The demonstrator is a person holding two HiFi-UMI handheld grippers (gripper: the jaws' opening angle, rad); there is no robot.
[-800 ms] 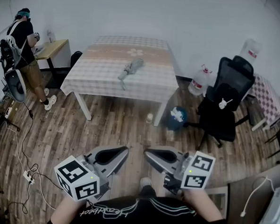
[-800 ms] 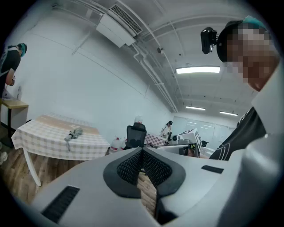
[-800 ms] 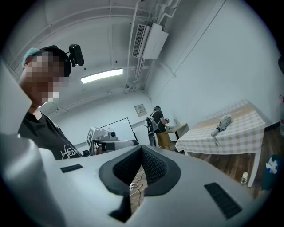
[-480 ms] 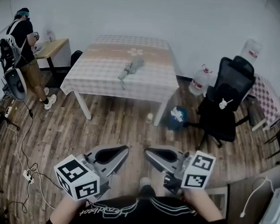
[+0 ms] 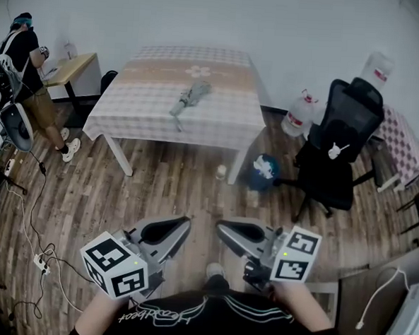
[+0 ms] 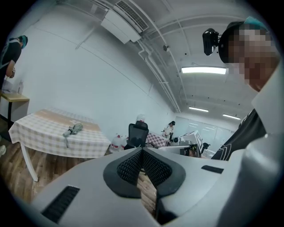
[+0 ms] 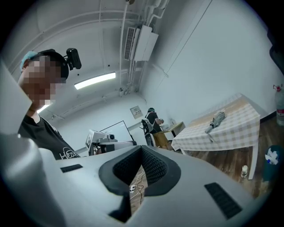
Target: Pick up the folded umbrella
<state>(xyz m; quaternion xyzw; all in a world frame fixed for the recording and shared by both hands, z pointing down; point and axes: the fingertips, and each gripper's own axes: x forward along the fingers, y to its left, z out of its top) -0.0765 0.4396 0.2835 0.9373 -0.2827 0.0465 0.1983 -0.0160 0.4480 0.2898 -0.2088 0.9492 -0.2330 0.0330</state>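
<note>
1. The left gripper and right gripper both have their jaws closed on nothing.
2. The folded umbrella lies on the checkered table, well apart from both.
3. A small bottle, blue bin and office chair sit by the table's right side.

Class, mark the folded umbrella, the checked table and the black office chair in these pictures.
folded umbrella (image 5: 189,98), head view, middle of its bundled canopy.
checked table (image 5: 230,111), head view, bare cloth right of the umbrella.
black office chair (image 5: 350,119), head view, its backrest.
</note>
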